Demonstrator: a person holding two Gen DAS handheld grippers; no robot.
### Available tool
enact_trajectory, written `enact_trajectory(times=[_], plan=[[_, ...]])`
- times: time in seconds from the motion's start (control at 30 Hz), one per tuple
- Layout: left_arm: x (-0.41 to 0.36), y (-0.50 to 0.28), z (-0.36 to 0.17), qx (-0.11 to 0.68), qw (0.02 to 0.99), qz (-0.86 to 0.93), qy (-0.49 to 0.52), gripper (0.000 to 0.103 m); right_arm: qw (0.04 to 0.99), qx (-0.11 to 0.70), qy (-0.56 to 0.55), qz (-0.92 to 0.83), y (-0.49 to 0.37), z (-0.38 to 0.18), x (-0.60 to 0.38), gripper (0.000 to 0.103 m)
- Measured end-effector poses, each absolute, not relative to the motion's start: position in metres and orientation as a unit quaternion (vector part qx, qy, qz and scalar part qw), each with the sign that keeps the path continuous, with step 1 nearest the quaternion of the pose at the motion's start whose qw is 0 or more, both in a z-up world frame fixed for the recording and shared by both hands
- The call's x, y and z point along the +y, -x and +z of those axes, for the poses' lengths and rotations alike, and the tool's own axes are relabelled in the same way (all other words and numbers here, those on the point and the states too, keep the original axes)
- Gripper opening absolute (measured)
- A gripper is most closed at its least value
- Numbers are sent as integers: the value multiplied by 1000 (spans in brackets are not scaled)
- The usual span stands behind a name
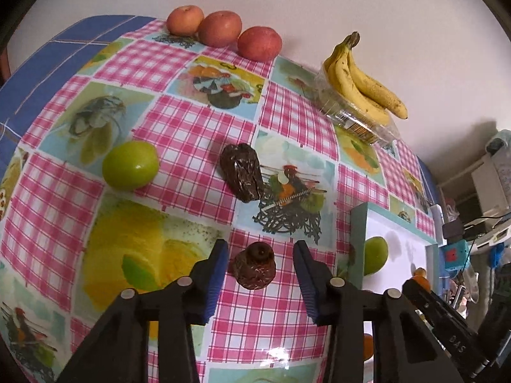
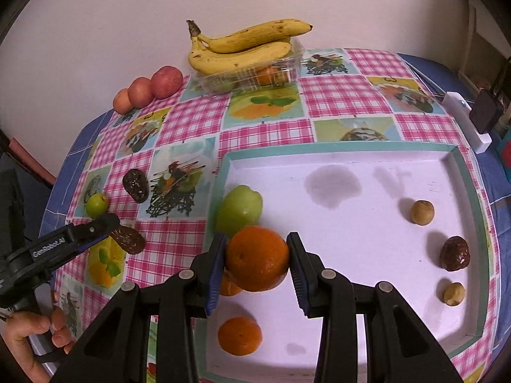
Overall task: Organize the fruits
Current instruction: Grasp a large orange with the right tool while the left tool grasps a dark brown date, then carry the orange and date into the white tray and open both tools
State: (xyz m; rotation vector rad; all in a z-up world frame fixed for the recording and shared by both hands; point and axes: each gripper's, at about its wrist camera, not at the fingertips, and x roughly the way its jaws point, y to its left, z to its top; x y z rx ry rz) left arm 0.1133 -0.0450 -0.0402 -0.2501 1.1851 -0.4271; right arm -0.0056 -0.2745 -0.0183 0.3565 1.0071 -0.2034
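At the lower centre of the right wrist view, an orange (image 2: 257,257) is pinched between the blue pads of the right gripper (image 2: 258,255), held over the left part of the white tray (image 2: 351,159); it is judged to be on its way to being set among the citrus already gathered there. A second orange (image 2: 239,335) lies nearer, at the bottom of the frame, a third is half hidden under the held one, and a green apple (image 2: 239,210) sits just beyond, against the tray's left wall. Small brown fruits are kept apart at the right edge, so sorting by kind is suggested.

In the left wrist view, the left gripper (image 1: 261,261) is spread wide, a dark wrinkled fruit (image 1: 254,266) lying between its pads but untouched; a pickup is judged to be in preparation. Farther up, another dark fruit (image 1: 242,172) and a second green apple (image 1: 130,165) rest on the checked tablecloth (image 1: 191,121), then three red apples (image 1: 220,28) and bananas (image 1: 361,79) on a clear punnet by the wall.

Only the right wrist view shows the tray's contents in full and a hand (image 2: 32,335) on the left gripper's handle; only the left wrist view shows the gap either side of the dark fruit
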Motion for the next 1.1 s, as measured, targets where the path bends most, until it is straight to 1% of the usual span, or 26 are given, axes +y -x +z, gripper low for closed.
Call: enact_trajectory(times=[0.03,0.07,0.13,0.17,0.4,0.57,0.8,1.1], plan=[[-46,-113,-42,553,801,-197,117,41,856,479,-171,-97,6,-18,-276,40],[-46,-113,-43,555,800,-196,117,35,856,478,-173,-97,7,-18,-277,40],[-46,-113,-44,555,801,-191,118,26,855,478,-175,-96,7,-18,-278,40],[-45,-113,-43,553,802,-190,121,24,855,478,-175,-96,7,-18,-279,40],[-45,-111,-31,543,807,-194,127,23,856,472,-185,-100,10,-16,-285,40],[-50,-105,-9,521,816,-214,134,23,854,464,-197,-127,18,-13,-305,40],[-79,-88,12,506,811,-262,130,23,843,450,-211,-204,45,-10,-354,40],[-125,-63,18,509,792,-318,116,23,829,433,-241,-260,81,-10,-406,40]])
